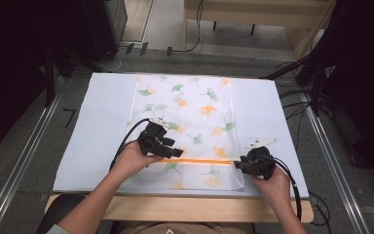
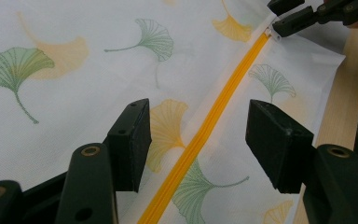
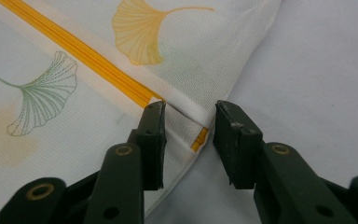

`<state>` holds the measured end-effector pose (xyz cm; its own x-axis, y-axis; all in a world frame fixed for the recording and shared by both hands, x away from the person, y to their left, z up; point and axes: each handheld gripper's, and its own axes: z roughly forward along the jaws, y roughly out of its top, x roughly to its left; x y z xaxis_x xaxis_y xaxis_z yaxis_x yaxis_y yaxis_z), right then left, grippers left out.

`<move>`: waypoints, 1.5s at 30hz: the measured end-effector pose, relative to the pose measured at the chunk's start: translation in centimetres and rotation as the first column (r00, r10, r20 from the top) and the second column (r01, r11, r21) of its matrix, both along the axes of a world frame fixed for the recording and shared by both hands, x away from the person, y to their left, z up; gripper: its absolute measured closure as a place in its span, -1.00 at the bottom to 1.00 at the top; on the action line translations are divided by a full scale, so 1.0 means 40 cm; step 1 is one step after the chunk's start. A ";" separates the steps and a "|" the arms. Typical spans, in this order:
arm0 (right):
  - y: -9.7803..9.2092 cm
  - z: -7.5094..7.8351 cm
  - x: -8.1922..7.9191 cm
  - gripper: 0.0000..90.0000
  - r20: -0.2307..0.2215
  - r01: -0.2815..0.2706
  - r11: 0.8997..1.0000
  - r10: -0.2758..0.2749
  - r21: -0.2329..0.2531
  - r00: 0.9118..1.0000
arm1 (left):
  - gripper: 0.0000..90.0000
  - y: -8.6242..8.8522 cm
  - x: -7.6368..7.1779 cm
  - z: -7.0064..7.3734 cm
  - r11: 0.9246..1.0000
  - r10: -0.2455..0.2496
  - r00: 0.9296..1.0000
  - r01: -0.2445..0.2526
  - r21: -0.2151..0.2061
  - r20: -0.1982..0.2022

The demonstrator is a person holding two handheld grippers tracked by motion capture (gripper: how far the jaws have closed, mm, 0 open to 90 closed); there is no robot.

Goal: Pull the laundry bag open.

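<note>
Two grippers work a white leaf-printed fabric bag [image 1: 187,126] spread on the table [image 1: 102,122] in the high view: the left gripper [image 1: 168,148] and the right gripper [image 1: 241,165] sit at opposite ends of its orange zipper [image 1: 202,160]. The left gripper view adds its jaws spread wide, straddling the zipper [image 2: 205,130] without touching. The right gripper view shows jaws parted around the bag's edge [image 3: 186,123] at the zipper's end.

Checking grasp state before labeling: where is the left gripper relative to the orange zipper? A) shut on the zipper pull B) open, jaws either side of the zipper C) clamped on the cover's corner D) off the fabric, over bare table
B: in the left gripper view the left gripper is open, one jaw on each side of the orange zipper of the ginkgo-print fabric cover.
</note>
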<state>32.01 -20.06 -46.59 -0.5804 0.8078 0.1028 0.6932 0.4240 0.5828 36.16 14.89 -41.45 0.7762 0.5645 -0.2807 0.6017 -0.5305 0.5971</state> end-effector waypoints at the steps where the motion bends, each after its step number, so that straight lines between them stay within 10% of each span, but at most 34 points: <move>1: 0.003 0.000 -0.001 0.50 0.005 -0.001 1.000 0.001 -0.004 1.000 | -0.08 0.000 0.000 0.000 1.000 -0.002 1.000 0.002 0.000 0.000; 17: 0.012 0.011 0.020 0.90 -0.071 -0.019 0.999 0.022 0.043 0.997 | 0.05 -0.022 -0.015 -0.006 0.998 -0.037 0.999 0.038 -0.051 0.024; 29: -0.004 0.073 -0.008 0.89 0.010 -0.029 0.992 0.028 0.126 1.000 | 0.22 -0.071 -0.042 -0.024 0.989 -0.108 0.992 0.114 -0.097 0.070; 45: -0.003 0.081 -0.014 0.89 0.014 -0.036 0.989 0.034 0.143 0.999 | 0.44 -0.187 -0.064 -0.042 0.986 -0.132 0.991 0.134 -0.103 0.030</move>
<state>31.44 -20.18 -43.35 -0.6101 0.7642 0.2093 0.6721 0.3592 0.6475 33.60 7.39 -43.12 0.8494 0.4245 -0.3136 0.5153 -0.5387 0.6666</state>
